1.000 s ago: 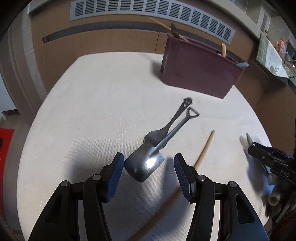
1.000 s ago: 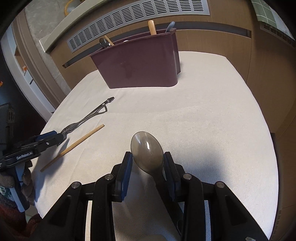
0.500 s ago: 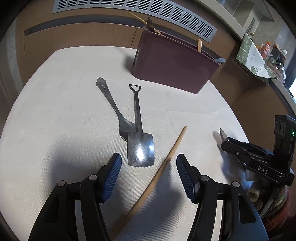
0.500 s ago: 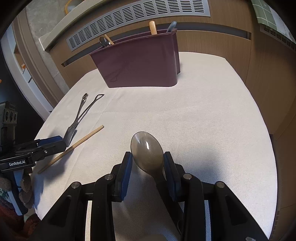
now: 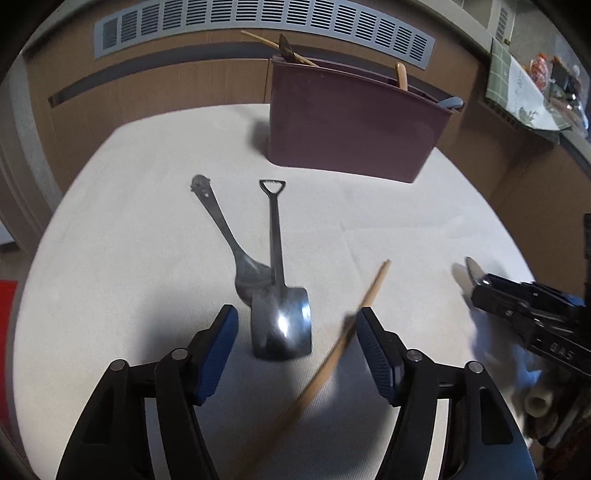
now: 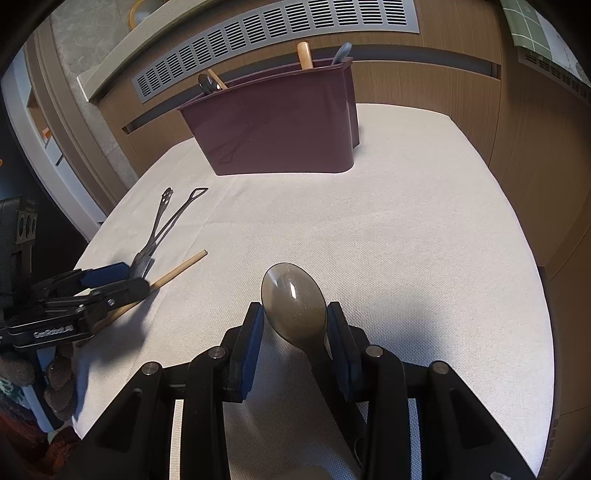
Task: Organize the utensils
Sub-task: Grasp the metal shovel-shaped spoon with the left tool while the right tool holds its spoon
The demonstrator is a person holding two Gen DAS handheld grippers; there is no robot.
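Note:
My left gripper is open, low over the table, with its fingers on either side of the blade of a steel shovel-shaped spoon. A steel spoon lies partly under it. A wooden chopstick lies against the right finger. My right gripper is shut on a translucent grey spoon, bowl forward, above the table. The maroon utensil holder stands at the back and also shows in the right wrist view, with several utensils in it.
The round table has a white cloth. A wooden cabinet wall with a vent grille stands behind the holder. The left gripper shows at the left of the right wrist view. The right gripper shows at the right of the left wrist view.
My left gripper has swung round behind the shovel spoon's blade and moved closer, with the blade now between its fingers. The chopstick looks blurred. The right gripper has stayed still with its spoon.

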